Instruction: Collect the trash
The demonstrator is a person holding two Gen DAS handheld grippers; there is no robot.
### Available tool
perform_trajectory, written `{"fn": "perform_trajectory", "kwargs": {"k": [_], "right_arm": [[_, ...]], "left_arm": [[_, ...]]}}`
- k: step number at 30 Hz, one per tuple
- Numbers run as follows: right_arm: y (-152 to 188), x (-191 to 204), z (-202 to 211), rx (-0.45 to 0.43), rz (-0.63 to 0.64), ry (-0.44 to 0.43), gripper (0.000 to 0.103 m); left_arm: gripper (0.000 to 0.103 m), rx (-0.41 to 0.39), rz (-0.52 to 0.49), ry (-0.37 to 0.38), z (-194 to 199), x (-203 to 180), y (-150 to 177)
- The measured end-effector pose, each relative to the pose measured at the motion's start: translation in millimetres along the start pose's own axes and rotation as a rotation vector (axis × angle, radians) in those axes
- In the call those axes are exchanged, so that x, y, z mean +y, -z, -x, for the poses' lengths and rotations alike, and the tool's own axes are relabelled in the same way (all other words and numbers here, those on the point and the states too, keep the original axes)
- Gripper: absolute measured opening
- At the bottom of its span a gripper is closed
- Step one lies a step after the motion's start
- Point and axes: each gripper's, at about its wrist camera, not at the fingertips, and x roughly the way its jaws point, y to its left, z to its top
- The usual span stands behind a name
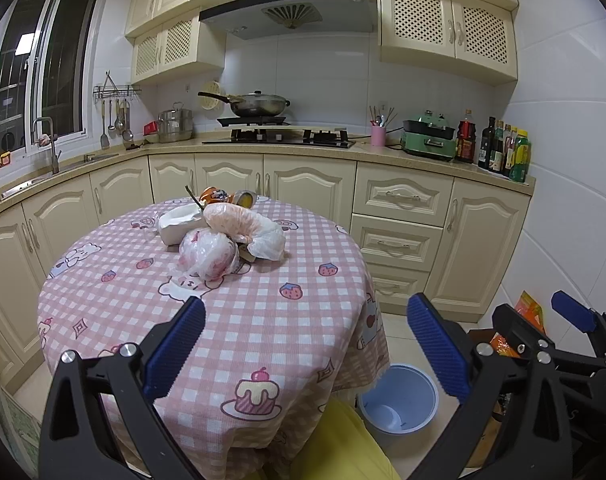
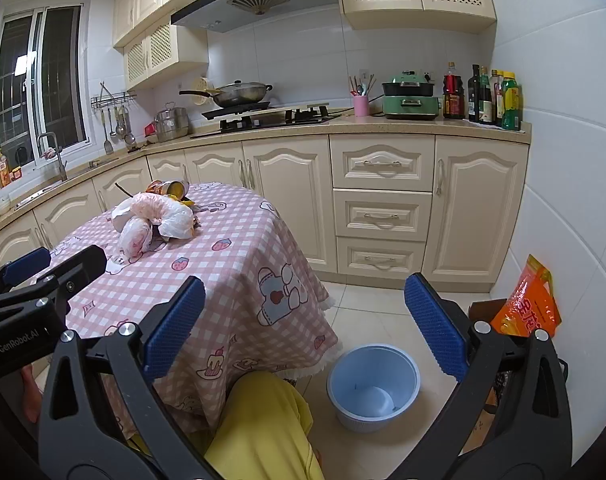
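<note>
A pile of trash lies at the far side of the round table (image 1: 263, 320): crumpled plastic bags (image 1: 209, 254), a white tissue box (image 1: 179, 224), an orange cup (image 1: 215, 195) and a tipped can (image 1: 245, 199). The pile shows in the right wrist view too (image 2: 159, 216). A blue bin (image 1: 397, 398) (image 2: 373, 386) stands empty on the floor beside the table. My left gripper (image 1: 307, 344) is open and empty over the table's near edge. My right gripper (image 2: 305, 324) is open and empty, above the floor between table (image 2: 223, 280) and bin. Each gripper shows in the other's view.
Cream cabinets and a counter run around the back with a stove (image 1: 279, 136), a pan (image 1: 259, 104), bottles (image 1: 503, 148) and a sink at the left. An orange bag (image 2: 529, 304) and a box stand by the right wall. A yellow-clad leg (image 2: 263, 428) is below.
</note>
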Motion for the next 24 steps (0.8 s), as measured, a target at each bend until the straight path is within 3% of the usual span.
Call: {"fn": "perform_trajectory", "kwargs": {"k": [12, 24], "right_arm": [[2.7, 0.3, -2.4, 0.024, -0.004, 0.002, 0.098], [-5.9, 9.2, -24.5, 0.079, 0.014, -0.020, 0.098]], "left_arm": [[0.099, 0.002, -0.002, 0.007, -2.3, 0.7, 0.0], [0.099, 0.071, 0.045, -0.003, -25.7, 22.1, 0.6]]}}
